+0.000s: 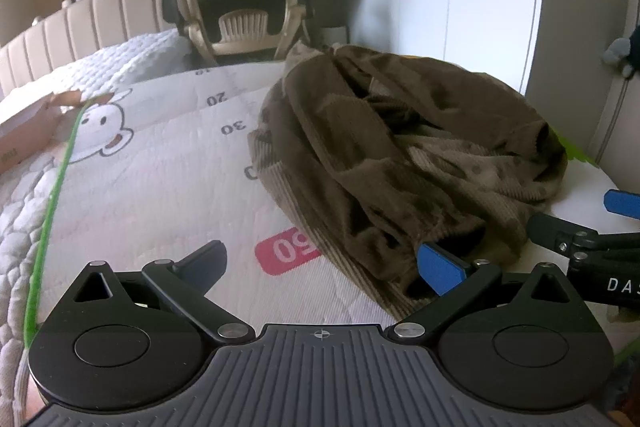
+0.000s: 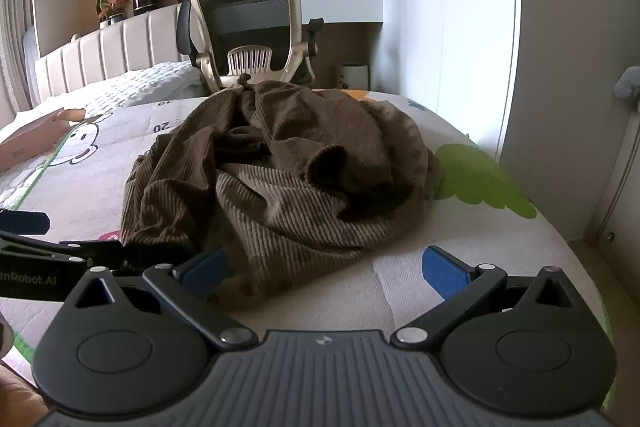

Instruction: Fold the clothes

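On mat, crumpled brown garment betw. both spread tongs.

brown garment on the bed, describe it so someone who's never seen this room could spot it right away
Start at the bed with the padded headboard, covered by a white cartoon mat printed with numbers. Near the mat's edge, in front of the office chair, lies the brown garment, a crumpled ribbed corduroy heap. It is the only dark, rumpled thing there; the cardboard box is flat and pale.

Left gripper jaws wide apart, low over printed play mat. Crumpled brown corduroy garment heaped on mat, touching right blue pad. Right gripper at right edge.
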{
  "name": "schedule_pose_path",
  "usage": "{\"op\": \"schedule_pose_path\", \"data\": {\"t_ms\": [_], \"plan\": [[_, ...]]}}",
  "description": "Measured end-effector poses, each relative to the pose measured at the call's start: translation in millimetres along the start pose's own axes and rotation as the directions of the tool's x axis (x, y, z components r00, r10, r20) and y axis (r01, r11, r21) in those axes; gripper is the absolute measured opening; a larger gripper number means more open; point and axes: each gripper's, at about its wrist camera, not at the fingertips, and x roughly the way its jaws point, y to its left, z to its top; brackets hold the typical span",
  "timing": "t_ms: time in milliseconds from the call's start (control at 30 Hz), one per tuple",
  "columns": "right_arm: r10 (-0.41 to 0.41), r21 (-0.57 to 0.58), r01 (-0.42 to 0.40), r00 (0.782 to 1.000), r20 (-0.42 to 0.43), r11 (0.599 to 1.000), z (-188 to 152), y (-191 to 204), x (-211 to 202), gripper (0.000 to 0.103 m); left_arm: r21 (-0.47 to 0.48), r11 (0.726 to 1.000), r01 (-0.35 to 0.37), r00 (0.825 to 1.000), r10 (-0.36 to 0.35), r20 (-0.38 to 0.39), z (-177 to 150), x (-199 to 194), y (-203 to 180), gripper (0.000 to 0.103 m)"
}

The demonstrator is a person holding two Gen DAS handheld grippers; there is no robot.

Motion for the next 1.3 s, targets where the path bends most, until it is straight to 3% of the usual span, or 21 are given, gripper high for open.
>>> {"op": "schedule_pose_path", "data": {"t_ms": [1300], "plan": [[0.006,0.013,-0.006,1.000,0.017,1.000,1.1,-1.6,-2.0,0.103,-0.011,1.000,-0.004,1.000,0.004,0.002,1.0,-3.9,0.8,0.103]]}}
